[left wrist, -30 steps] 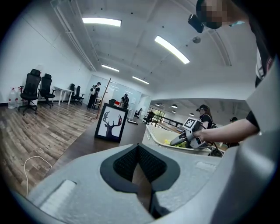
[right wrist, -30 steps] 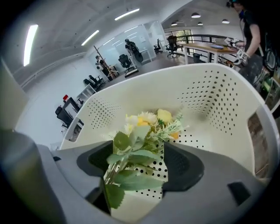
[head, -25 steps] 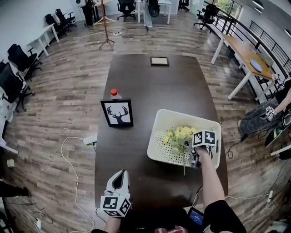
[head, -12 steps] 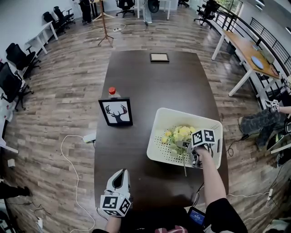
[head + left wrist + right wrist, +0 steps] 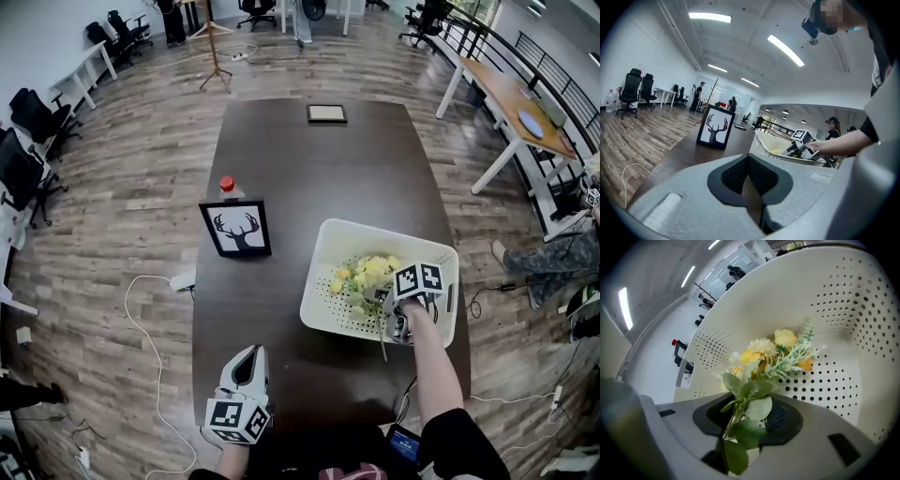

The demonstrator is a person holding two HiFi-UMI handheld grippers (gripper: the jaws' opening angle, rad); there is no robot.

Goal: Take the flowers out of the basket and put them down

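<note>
Right gripper [image 5: 398,328] in basket [image 5: 322,258] — jaws just closing, now pinching the flowers [image 5: 367,274].
Left gripper [image 5: 246,357] pressed together, empty; deer picture [image 5: 236,229], bottle [image 5: 227,187] well apart.

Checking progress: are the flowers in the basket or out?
In: the flowers lie inside the white basket, blooms against its perforated floor.

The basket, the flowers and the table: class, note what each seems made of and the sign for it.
The basket is probably moulded plastic, matte white: thin smooth walls, neat rows of holes. The flowers look artificial, fabric or plastic: stiff even leaves, frosted sprigs; real ones cannot be excluded. The table is dark brown wood or veneer, smooth, faintly glossy.
</note>
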